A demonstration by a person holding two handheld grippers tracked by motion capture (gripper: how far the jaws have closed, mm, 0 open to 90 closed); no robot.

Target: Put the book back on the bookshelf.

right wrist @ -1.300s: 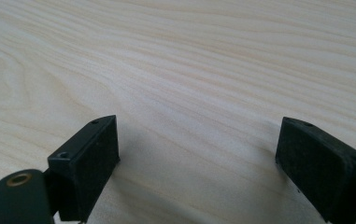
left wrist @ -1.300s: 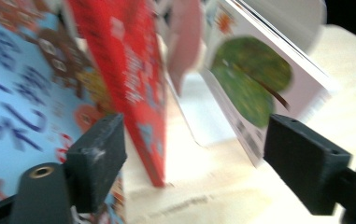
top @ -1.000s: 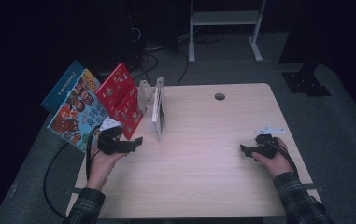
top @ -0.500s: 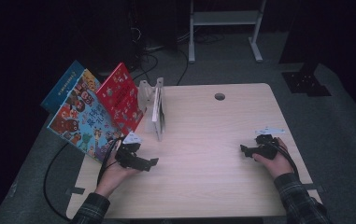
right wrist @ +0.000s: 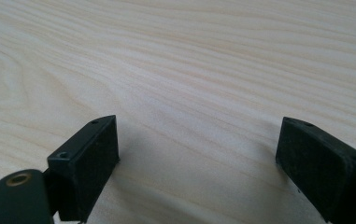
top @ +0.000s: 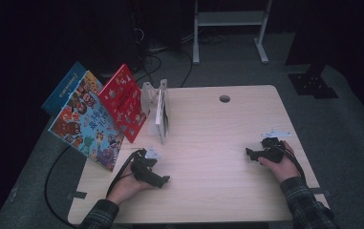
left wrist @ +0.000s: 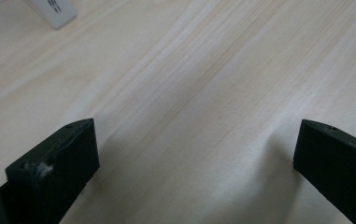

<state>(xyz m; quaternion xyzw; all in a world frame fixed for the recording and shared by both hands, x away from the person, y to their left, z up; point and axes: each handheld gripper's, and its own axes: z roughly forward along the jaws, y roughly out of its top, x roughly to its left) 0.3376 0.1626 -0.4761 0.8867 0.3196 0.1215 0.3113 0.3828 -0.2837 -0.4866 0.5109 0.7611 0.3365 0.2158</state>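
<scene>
wooden table (top: 208, 143) bears both claws, left claw (top: 163, 180) and right claw (top: 249, 153), each spread wide, gripping nothing.

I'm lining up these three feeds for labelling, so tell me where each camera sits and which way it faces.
High view: fixed above the person's side, looking forward and down on the wooden table and leaning picture books; both forearms, left gripper and right gripper show.
Left gripper view: rides the left gripper, looking down along its open black jaws at bare tabletop, with a white book corner at the top edge.
Right gripper view: rides the right gripper, open jaws over bare wood.
Shared: both gripper views show the same pale wood grain.
</scene>
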